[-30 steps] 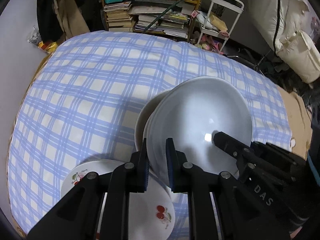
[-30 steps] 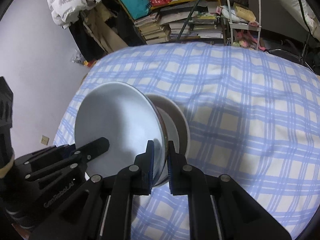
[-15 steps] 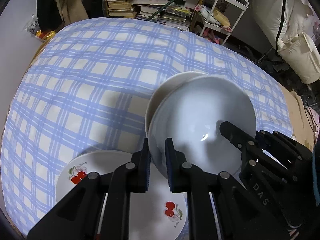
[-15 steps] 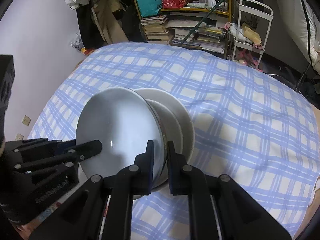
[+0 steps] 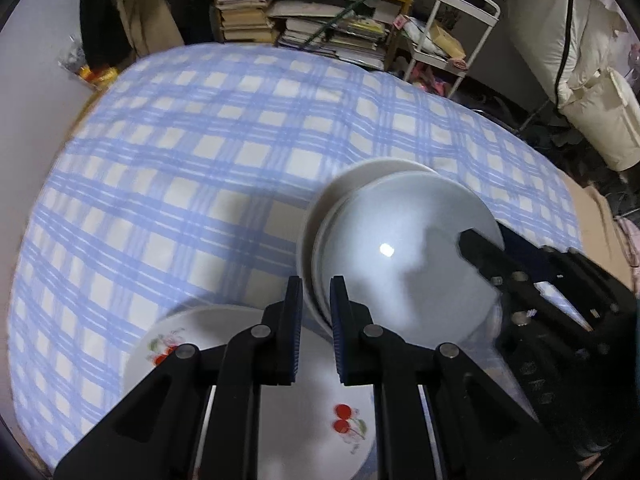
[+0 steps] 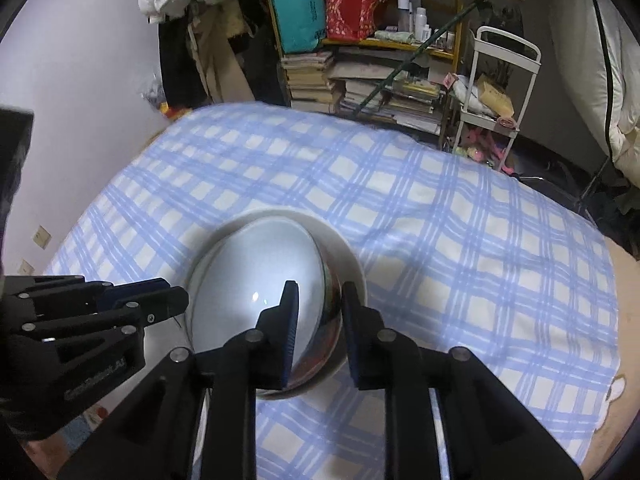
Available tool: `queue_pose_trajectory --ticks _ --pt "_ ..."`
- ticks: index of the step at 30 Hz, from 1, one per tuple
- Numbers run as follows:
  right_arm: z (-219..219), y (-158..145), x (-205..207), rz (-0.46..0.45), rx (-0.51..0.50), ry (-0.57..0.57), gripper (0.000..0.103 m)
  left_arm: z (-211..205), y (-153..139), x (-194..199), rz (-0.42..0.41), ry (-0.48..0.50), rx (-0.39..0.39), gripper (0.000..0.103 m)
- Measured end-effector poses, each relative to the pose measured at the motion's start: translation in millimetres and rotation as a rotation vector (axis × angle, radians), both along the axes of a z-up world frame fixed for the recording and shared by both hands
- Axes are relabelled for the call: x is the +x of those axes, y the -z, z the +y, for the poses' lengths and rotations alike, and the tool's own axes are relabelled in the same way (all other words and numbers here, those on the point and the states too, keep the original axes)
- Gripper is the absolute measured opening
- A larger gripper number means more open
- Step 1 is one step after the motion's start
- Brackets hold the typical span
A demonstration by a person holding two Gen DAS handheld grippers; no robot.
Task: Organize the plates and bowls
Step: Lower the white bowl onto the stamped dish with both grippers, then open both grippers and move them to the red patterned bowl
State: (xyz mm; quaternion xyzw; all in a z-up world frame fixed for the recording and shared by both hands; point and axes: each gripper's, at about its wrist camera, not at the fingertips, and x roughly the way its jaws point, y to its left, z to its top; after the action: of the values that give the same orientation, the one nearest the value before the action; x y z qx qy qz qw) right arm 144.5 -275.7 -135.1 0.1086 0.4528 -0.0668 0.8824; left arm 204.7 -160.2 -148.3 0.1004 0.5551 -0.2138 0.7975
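Right claw [image 6: 317, 320] now opening | bowl [image 6: 260, 276] rim between | lower bowl [image 6: 348, 256] mostly hidden

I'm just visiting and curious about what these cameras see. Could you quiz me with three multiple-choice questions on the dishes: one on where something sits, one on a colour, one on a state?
1. Where is the grey bowl?
A. inside the white bowl
B. on the rolling cart
C. on the cherry plate

2. What colour is the fruit printed on the plate?
A. blue
B. red
C. yellow

3. How does the left gripper stand?
A. wide open, away from the bowls
B. closed on the plate
C. closed on the bowl rims

Answers:
1 A, the white rim rings it.
2 B, red cherries show.
3 C, both rims sit between its pads.
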Motion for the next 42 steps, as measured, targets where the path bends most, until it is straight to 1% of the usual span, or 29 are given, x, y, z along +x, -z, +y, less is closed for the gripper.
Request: queue_pose_trajectory --ticks 2,4,7,10,12,13,14,15,16,17,19,21,23,25,30,36,39,42 --pt "-5 -3 0 -0.016 0.022 0.015 0.028 0 -2 2 -0.021 -0.003 0.018 0.014" --pt "-12 -5 1 -0.020 0.037 0.035 0.040 -1 -3 4 -0.050 -0.001 0.053 0.016" --pt "-23 -8 1 -0.030 0.054 0.059 0.046 -3 -2 6 -0.097 0.011 0.106 0.018" --pt "-37 -10 -1 -0.025 0.074 0.101 0.055 0 0 12 -0.096 0.011 0.113 0.020" --pt "-48 -9 -2 -0.013 0.094 0.133 0.058 4 2 17 -0.078 -0.004 0.103 0.025" --pt "-51 -7 -2 -0.005 0.095 0.144 0.062 6 3 18 -0.075 -0.008 0.100 0.029" --pt "-55 -5 -3 0.015 0.093 0.159 0.064 8 4 19 -0.074 -0.012 0.099 0.035" --pt "-59 -2 -3 0.038 0.093 0.172 0.068 10 5 22 -0.074 -0.018 0.100 0.038" --pt "-62 1 -3 0.056 0.098 0.179 0.071 11 6 23 -0.076 -0.021 0.102 0.043" --pt "-65 3 -4 0.071 0.105 0.187 0.072 12 6 24 -0.079 -0.025 0.104 0.046" --pt "-69 9 -4 0.097 0.122 0.199 0.082 14 7 27 -0.079 -0.031 0.104 0.050" --pt "-70 13 -4 0.113 0.130 0.197 0.088 15 7 29 -0.076 -0.030 0.098 0.053" --pt "-69 14 -4 0.127 0.126 0.191 0.090 15 7 30 -0.079 -0.024 0.096 0.064" --pt "-69 16 -5 0.134 0.125 0.187 0.093 15 6 31 -0.085 -0.015 0.092 0.067" --pt "-69 20 -5 0.166 0.131 0.190 0.094 13 11 34 -0.070 -0.010 0.096 0.067" --pt "-74 33 -4 0.215 0.169 0.205 0.095 17 14 37 -0.036 -0.017 0.071 0.068" --pt "-72 40 -3 0.248 0.168 0.196 0.095 18 15 38 -0.028 -0.022 0.063 0.068" --pt "-70 44 -2 0.260 0.166 0.188 0.095 18 15 38 -0.025 -0.018 0.062 0.068"
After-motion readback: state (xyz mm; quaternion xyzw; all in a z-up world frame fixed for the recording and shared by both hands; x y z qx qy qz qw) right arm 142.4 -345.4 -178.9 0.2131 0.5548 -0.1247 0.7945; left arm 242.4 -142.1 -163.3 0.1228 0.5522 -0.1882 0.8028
